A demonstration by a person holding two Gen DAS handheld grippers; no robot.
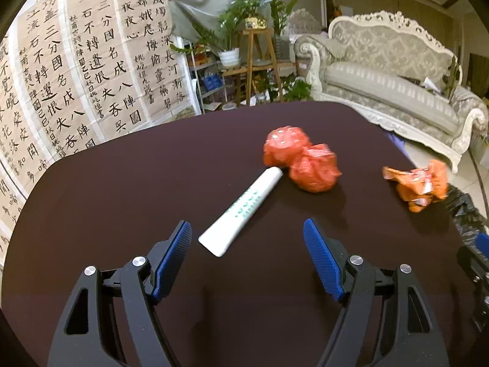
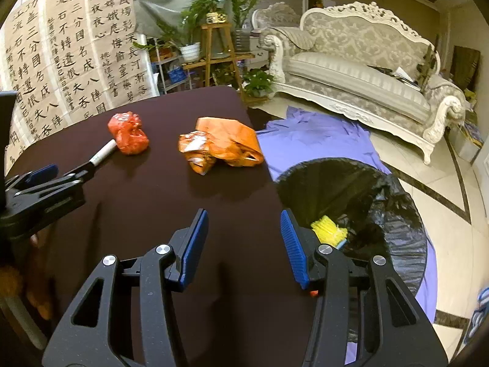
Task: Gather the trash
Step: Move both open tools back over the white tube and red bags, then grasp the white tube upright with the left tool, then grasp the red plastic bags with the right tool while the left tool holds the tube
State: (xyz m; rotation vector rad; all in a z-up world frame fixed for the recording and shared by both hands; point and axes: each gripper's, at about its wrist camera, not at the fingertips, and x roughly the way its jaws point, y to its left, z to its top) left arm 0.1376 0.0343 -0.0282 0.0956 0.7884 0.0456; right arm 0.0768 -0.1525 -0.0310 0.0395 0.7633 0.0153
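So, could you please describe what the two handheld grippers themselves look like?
Both look identical: the left gripper and right gripper have matte black linkage arms with cut-out slots and silver round pivot bolts. Each ends in two blue ribbed finger pads. No cables, markings or sleeves are visible.

Trash on the dark table and in the bin

A white tube lies flat, its cap touching two crumpled red wads; a crushed orange wrapper sits near the edge; a yellow scrap lies inside the black-lined bin.
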